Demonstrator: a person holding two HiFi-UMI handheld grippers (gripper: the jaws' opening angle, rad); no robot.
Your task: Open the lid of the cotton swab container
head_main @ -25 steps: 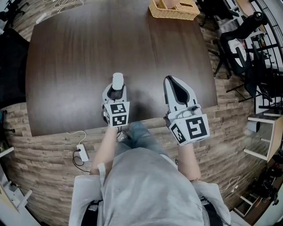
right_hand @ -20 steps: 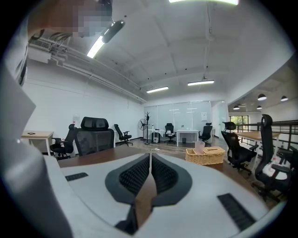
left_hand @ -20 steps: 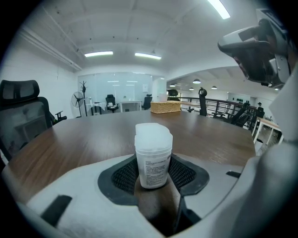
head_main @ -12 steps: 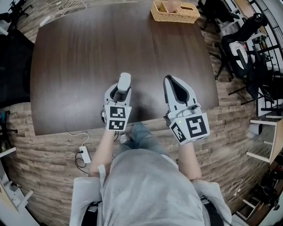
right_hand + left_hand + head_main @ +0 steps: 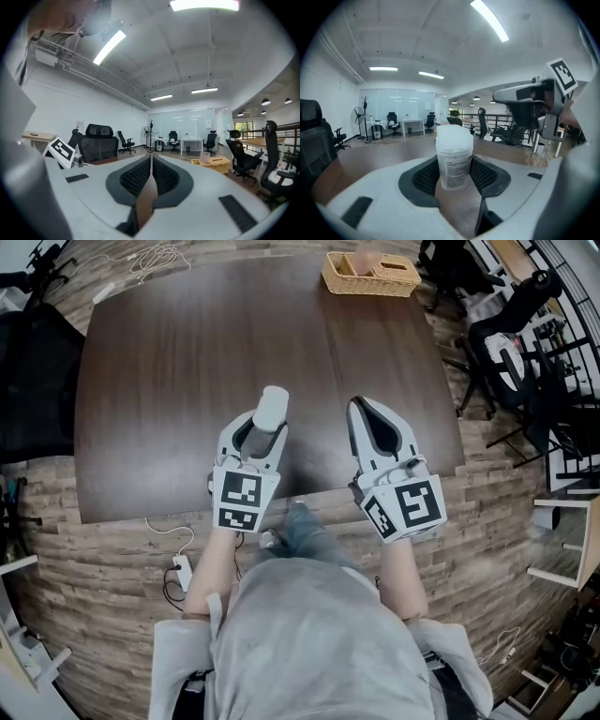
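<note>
My left claw (image 5: 263, 432) is clamped on the cotton swab container (image 5: 453, 158). Its dark ribbed pads press the lower half of the body from both sides. The container stands upright over the table (image 5: 169, 381), close to the near edge and about midway along it. It appears to be clear of the table top. My right claw (image 5: 360, 409) hovers just beside it, also over the near edge, with its two halves pressed together and nothing between them. A woven basket (image 5: 370, 273) sits well apart at the far right corner.

The container is a small round tub of cloudy, thin plastic, with a pale lid (image 5: 453, 137) capping the top. I judge it to be very light, smooth and a little slippery. The wall will probably flex if it is squeezed hard, so a firm hold low on the body suits it. The lid is best taken by its rim, above the pads, where it stands free.

I cannot tell whether the lid hinges, twists or simply presses on. The frosted wall hides the contents. The print on the label is too small to read, and the far side of the tub is out of sight.
</note>
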